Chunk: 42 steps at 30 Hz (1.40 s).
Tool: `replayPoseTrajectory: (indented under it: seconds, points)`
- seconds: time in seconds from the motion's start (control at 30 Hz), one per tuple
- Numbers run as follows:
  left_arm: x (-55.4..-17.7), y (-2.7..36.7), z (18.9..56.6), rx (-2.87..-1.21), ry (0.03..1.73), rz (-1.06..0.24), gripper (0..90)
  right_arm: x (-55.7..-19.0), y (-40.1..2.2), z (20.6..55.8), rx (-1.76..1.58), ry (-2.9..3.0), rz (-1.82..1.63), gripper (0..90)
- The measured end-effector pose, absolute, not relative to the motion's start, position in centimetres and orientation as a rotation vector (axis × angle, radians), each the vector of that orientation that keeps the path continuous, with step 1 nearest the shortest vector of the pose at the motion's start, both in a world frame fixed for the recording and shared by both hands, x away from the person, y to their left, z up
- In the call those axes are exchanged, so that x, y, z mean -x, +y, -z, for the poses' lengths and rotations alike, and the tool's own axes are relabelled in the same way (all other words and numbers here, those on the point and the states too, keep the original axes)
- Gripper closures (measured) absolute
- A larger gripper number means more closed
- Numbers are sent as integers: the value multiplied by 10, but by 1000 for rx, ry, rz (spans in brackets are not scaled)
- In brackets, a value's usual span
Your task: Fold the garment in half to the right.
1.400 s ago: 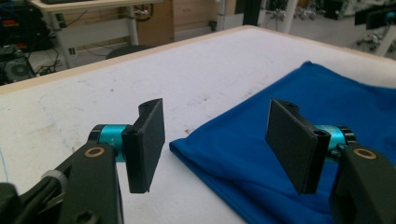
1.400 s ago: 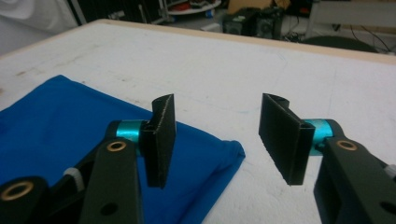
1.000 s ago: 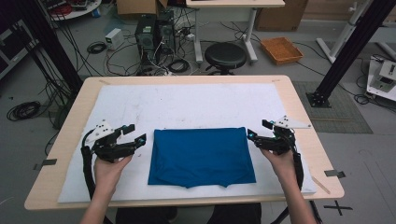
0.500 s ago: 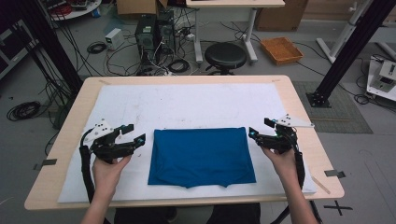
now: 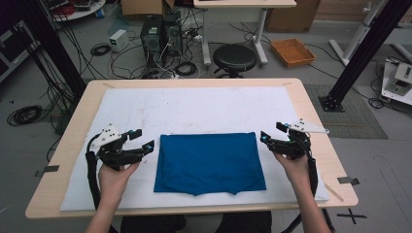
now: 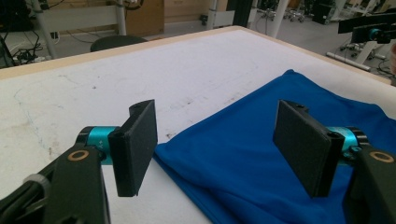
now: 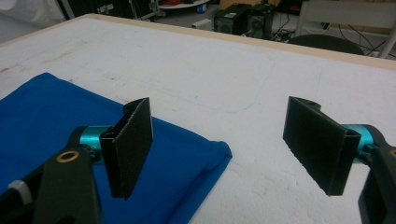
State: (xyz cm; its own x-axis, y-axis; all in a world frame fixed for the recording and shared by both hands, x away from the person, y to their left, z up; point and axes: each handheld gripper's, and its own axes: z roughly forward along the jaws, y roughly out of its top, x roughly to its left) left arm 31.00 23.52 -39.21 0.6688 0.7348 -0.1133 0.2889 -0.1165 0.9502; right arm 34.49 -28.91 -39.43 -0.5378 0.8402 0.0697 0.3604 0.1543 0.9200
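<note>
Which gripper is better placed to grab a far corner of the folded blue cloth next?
Left, narrowly. The left gripper has its open jaws already straddling the folded blue cloth edge; the right gripper is open, with the corner between its jaws but farther ahead.

Matt blue cloth (image 5: pixel 209 162) lies on a white, scuffed, rough-looking mat (image 5: pixel 194 109) over a pale wooden table (image 5: pixel 316 114).

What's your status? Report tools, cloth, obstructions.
Left tool open, beside the cloth's left edge. Right tool open, at its far right corner. Folded blue cloth flat on the white mat, ungripped. Nothing in the way.
</note>
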Motion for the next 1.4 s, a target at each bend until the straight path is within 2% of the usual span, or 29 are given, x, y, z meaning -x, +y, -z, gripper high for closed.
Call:
replayPoseTrajectory:
  seconds: [0.47,0.7,0.97,1.07,1.27,1.4]
  points:
    - [-308,224,390,-1723,843,-446,313,-342,-291,396,-1139,1978,-1360,274]
    - [-293,223,397,-1758,907,-374,338,-341,-290,397,-1130,1986,-1362,282]
    - [-262,231,414,-1734,972,-338,381,-339,-289,397,-1125,1988,-1366,285]
    - [-253,233,421,-1732,973,-338,459,-339,-288,397,-1125,1991,-1369,285]
    - [-249,231,432,-1744,1029,-312,460,-339,-284,397,-1113,2004,-1368,291]
    - [-248,224,439,-1761,1066,-257,515,-340,-284,399,-1108,2006,-1363,296]
